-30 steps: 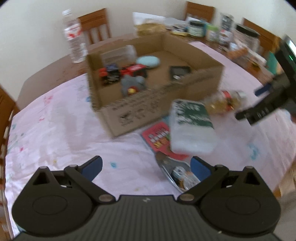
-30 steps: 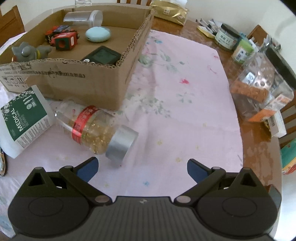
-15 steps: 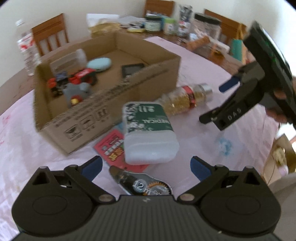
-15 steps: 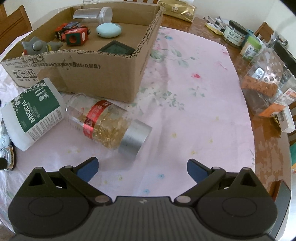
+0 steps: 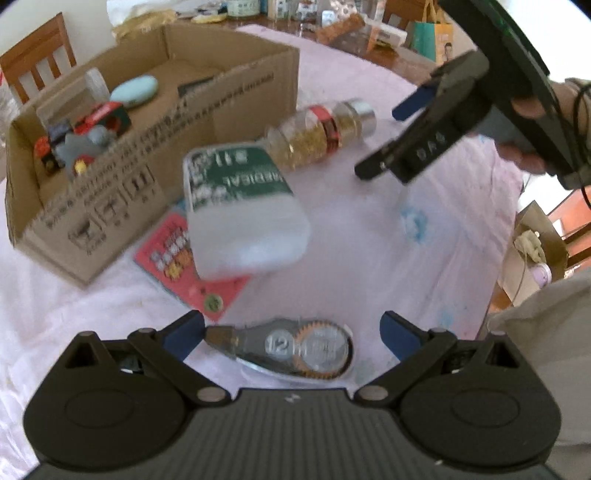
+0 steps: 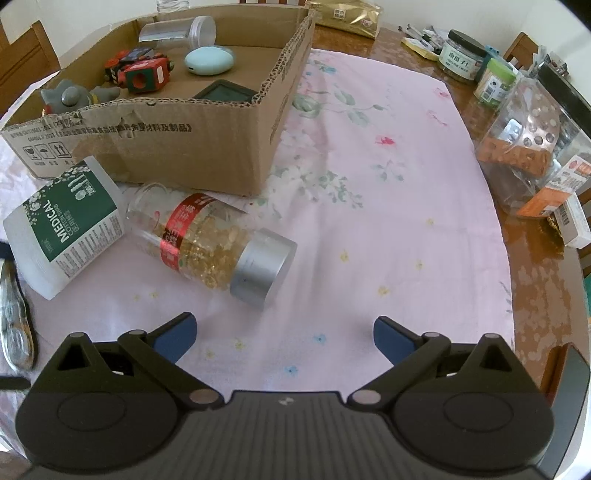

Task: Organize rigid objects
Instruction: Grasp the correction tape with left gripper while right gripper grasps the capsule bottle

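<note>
A cardboard box (image 6: 177, 147) (image 5: 155, 162) holds toys, a clear jar, a pale blue oval and a dark gadget. In front of it lie a white medical cotton-swab tub (image 6: 62, 225) (image 5: 243, 210), a clear bottle of gold capsules with a silver cap (image 6: 214, 243) (image 5: 325, 136), a red card (image 5: 184, 266) and a correction tape dispenser (image 5: 291, 347). My left gripper (image 5: 291, 330) is open, its jaws on either side of the tape dispenser. My right gripper (image 6: 284, 338) is open and empty, just short of the bottle's cap; it shows in the left wrist view (image 5: 384, 140).
Jars (image 6: 461, 55), a clear container of snacks (image 6: 528, 140) and small boxes (image 6: 569, 218) crowd the right and far table edge. A gold packet (image 6: 347, 18) lies behind the box. Wooden chairs (image 5: 37, 55) stand around the pink floral tablecloth (image 6: 388, 221).
My left gripper has swung right and come down close over the tape dispenser. My right gripper has edged forward toward the capsule bottle. Both stay open.
</note>
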Motion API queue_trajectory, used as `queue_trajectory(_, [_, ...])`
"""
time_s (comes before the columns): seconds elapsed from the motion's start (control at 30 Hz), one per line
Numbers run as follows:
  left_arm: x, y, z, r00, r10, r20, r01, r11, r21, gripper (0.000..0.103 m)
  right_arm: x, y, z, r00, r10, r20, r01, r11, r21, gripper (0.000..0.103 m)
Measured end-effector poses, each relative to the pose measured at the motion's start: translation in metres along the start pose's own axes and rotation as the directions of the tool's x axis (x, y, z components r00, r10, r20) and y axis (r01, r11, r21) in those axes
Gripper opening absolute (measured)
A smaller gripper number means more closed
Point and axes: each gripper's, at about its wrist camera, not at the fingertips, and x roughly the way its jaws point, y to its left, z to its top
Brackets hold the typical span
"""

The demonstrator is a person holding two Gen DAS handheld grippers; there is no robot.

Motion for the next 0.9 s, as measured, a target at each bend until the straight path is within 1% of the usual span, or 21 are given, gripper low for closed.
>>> queue_trajectory(0.17, [0.006, -0.004, -0.011, 0.999, 0.041, -0.017, -0.041, 0.999, -0.033, 0.101, 0.002, 0.002, 0.002, 1.0, 0.014, 0.003, -0.014, 1.0, -0.005, 0.103])
queue_trajectory(0.27, [0.007, -0.008, -0.015, 0.996, 0.088, -0.001, -0.088, 0.995, -0.04, 0.101, 0.002, 0.004, 0.003, 1.0, 0.019, 0.003, -0.019, 1.0, -0.014, 0.103])
queue_trajectory(0.4, [0.004, 0.001, -0.02, 0.992, 0.123, 0.014, -0.121, 0.986, -0.116, 0.101, 0.003, 0.005, 0.003, 0.999, 0.033, 0.003, -0.033, 0.999, -0.024, 0.103])
queue_trajectory(0.5, [-0.002, 0.013, -0.028, 0.987, 0.16, 0.02, -0.154, 0.971, -0.185, 0.102, 0.002, 0.004, 0.002, 0.999, 0.045, 0.006, -0.045, 0.999, -0.024, 0.103])
queue_trajectory(0.6, [-0.006, 0.026, -0.036, 0.979, 0.203, 0.02, -0.191, 0.947, -0.258, 0.103, 0.002, 0.004, 0.001, 0.999, 0.046, 0.008, -0.046, 0.999, -0.026, 0.103])
queue_trajectory(0.67, [-0.008, 0.033, -0.04, 0.975, 0.219, 0.021, -0.204, 0.936, -0.286, 0.103, 0.002, 0.004, 0.001, 0.999, 0.045, 0.009, -0.045, 0.999, -0.026, 0.103])
queue_trajectory(0.73, [-0.01, 0.036, -0.04, 0.976, 0.216, 0.021, -0.202, 0.939, -0.278, 0.103, 0.002, 0.004, 0.001, 0.999, 0.046, 0.01, -0.046, 0.999, -0.027, 0.103])
queue_trajectory(0.9, [-0.01, 0.036, -0.037, 0.98, 0.198, 0.035, -0.186, 0.96, -0.208, 0.103, 0.001, 0.005, 0.001, 0.999, 0.045, 0.012, -0.045, 0.999, -0.026, 0.103])
